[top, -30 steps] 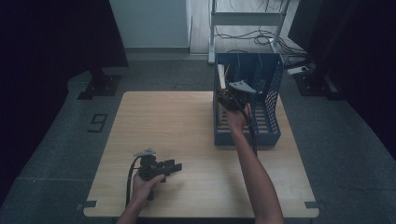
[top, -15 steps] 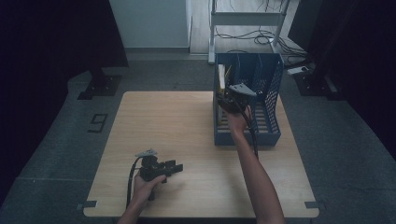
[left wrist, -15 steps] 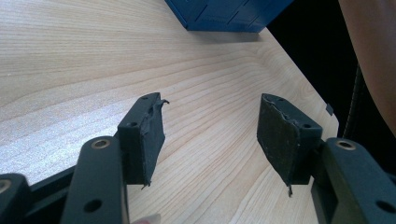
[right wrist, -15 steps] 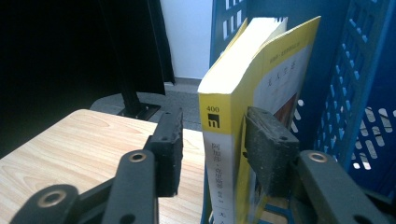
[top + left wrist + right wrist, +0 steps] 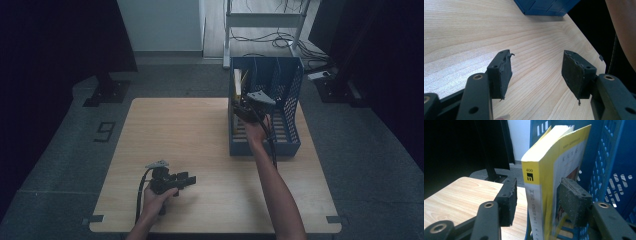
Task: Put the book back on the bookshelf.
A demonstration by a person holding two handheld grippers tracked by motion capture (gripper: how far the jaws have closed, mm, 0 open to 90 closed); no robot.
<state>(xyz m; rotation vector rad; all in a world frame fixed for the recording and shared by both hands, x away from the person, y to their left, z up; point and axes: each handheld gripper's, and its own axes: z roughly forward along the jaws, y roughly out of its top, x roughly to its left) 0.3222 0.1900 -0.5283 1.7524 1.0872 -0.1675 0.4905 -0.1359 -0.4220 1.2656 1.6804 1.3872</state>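
I have the right gripper (image 5: 537, 195) up at the blue file rack (image 5: 292, 95), its jaws standing either side of a yellow paperback book (image 5: 556, 170) that is upright in the rack's left compartment. The jaws have just been opening: in the right gripper view there is a clear gap between the left pad and the spine, and the right pad sits close to the cover, so I read the grip as let go, with the book between the jaws but not pressed.

The left gripper (image 5: 536, 72) rests low over the bare wooden table (image 5: 461, 32) near my side, jaws wide apart with nothing between them.

My judgement on handling: the book looks light to middling, with a glossy soft cover that may slip against worn pads, and its pages will flex if pinched near the open edge. The spine side is the stiff part, so I would take hold there, across the thickness, fairly low. Standing loose in a wide slot, it may lean or topple against the rack wall once it is free.
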